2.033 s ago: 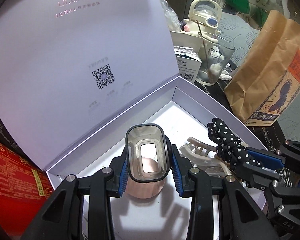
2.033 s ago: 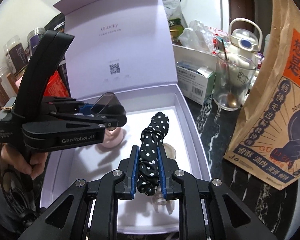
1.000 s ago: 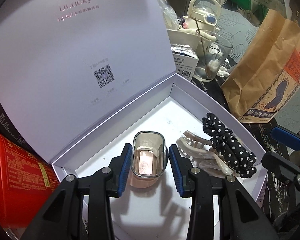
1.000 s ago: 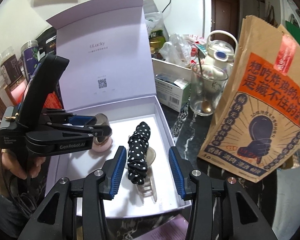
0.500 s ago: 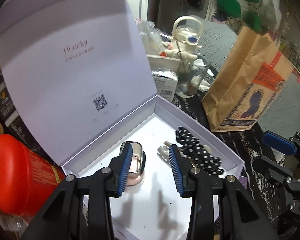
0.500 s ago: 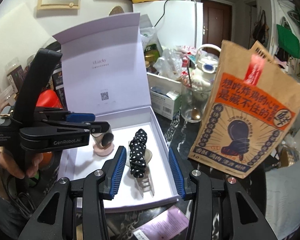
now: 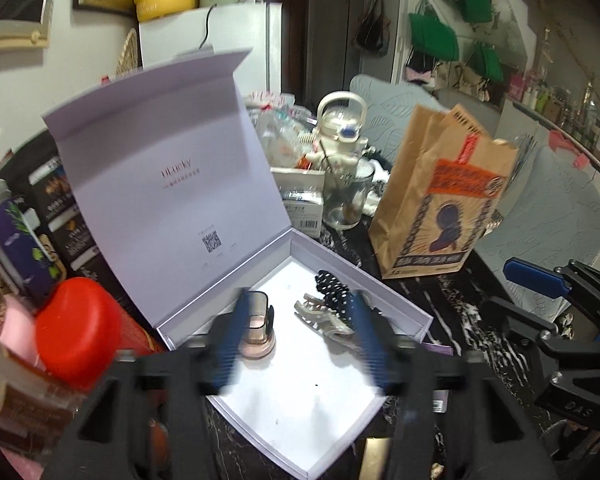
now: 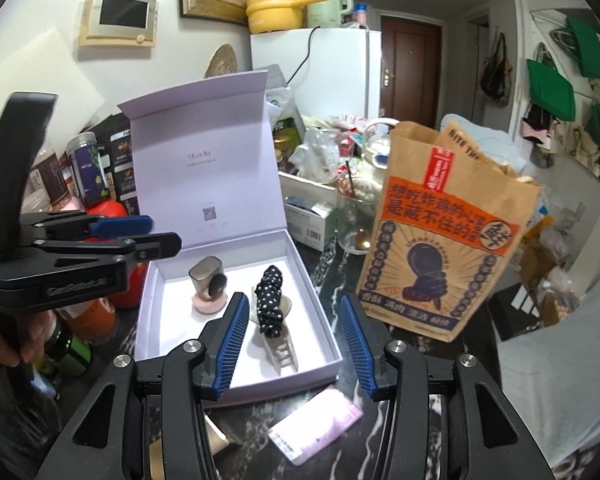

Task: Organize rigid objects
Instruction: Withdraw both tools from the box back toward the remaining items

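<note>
Left to right: the left gripper (image 8: pixel 156 236) is seen above the box's left edge, its jaws opening with nothing between them. In the open lavender gift box (image 8: pixel 320 320), a smoky translucent cup on a pink round base (image 8: pixel 208 286) is set upright at the left. Just beside it, a black polka-dot scrunchie (image 8: pixel 271 300) is laid over a beige claw clip (image 8: pixel 282 354), both long axes running from the box's near edge toward its lid. The right gripper (image 8: pixel 296 344) is held nearer the camera, jaws opening, empty. A brown paper bag (image 8: pixel 440 232) is stood at right.

"ULucky" on box lid (image 8: pixel 204 152); "GenRobot.AI" on left claw (image 8: pixel 140 236).
</note>
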`<state>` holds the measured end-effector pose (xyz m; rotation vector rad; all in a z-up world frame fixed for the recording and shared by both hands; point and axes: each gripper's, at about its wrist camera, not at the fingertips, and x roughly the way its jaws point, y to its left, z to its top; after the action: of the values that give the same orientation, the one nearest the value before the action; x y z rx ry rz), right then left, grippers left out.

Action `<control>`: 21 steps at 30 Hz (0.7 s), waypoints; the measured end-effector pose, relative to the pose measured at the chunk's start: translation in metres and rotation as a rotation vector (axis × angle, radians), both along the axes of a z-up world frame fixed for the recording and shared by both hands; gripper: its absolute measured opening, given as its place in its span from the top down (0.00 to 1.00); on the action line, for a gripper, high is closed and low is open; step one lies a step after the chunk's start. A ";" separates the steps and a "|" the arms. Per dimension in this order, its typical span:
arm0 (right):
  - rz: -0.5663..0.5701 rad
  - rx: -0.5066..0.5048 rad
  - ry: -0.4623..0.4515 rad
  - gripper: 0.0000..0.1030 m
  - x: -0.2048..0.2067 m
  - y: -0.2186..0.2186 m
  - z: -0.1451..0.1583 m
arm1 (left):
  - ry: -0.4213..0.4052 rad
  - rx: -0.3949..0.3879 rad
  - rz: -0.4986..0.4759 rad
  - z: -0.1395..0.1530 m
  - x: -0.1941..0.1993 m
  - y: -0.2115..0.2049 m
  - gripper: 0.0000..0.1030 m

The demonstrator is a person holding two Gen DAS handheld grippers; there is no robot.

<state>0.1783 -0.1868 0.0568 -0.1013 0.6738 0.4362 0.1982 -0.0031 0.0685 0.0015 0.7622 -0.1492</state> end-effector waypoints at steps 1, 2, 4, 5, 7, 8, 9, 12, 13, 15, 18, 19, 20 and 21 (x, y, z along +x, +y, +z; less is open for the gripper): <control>-0.002 0.006 -0.002 0.49 -0.004 -0.002 0.002 | -0.021 -0.003 -0.002 0.004 -0.006 0.000 0.12; -0.004 0.013 -0.005 0.49 -0.008 -0.004 0.004 | -0.048 -0.005 0.000 0.009 -0.014 -0.001 0.05; -0.013 0.013 -0.018 0.49 -0.017 -0.007 0.009 | -0.084 0.005 0.008 0.018 -0.027 -0.003 0.05; -0.021 0.010 -0.025 0.49 -0.022 -0.009 0.011 | -0.091 0.006 0.007 0.021 -0.033 -0.004 0.05; -0.037 0.009 -0.040 0.49 -0.032 -0.012 0.016 | -0.101 0.003 -0.002 0.027 -0.044 -0.006 0.05; -0.046 0.013 -0.053 0.48 -0.040 -0.015 0.020 | -0.106 0.003 -0.007 0.028 -0.048 -0.007 0.05; -0.050 0.017 -0.063 0.47 -0.045 -0.017 0.023 | -0.113 0.004 -0.012 0.030 -0.053 -0.008 0.05; -0.059 0.026 -0.092 0.41 -0.063 -0.023 0.030 | -0.130 0.019 -0.026 0.034 -0.070 -0.014 0.05; -0.062 0.026 -0.103 0.41 -0.069 -0.024 0.033 | -0.134 0.025 -0.034 0.035 -0.075 -0.016 0.05; -0.068 0.023 -0.123 0.37 -0.082 -0.027 0.037 | -0.133 0.042 -0.045 0.036 -0.087 -0.021 0.05; -0.076 0.027 -0.143 0.27 -0.100 -0.031 0.041 | -0.132 0.046 -0.064 0.036 -0.101 -0.026 0.05; -0.078 0.029 -0.149 0.27 -0.108 -0.031 0.042 | -0.131 0.044 -0.069 0.036 -0.107 -0.027 0.05; -0.082 0.031 -0.151 0.26 -0.113 -0.032 0.043 | -0.130 0.042 -0.075 0.036 -0.111 -0.028 0.05; -0.084 0.032 -0.153 0.24 -0.116 -0.033 0.043 | -0.128 0.038 -0.083 0.035 -0.116 -0.029 0.05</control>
<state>0.0625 -0.2201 0.0996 -0.0748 0.5189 0.3547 0.0823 -0.0316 0.1036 0.0783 0.6371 -0.2111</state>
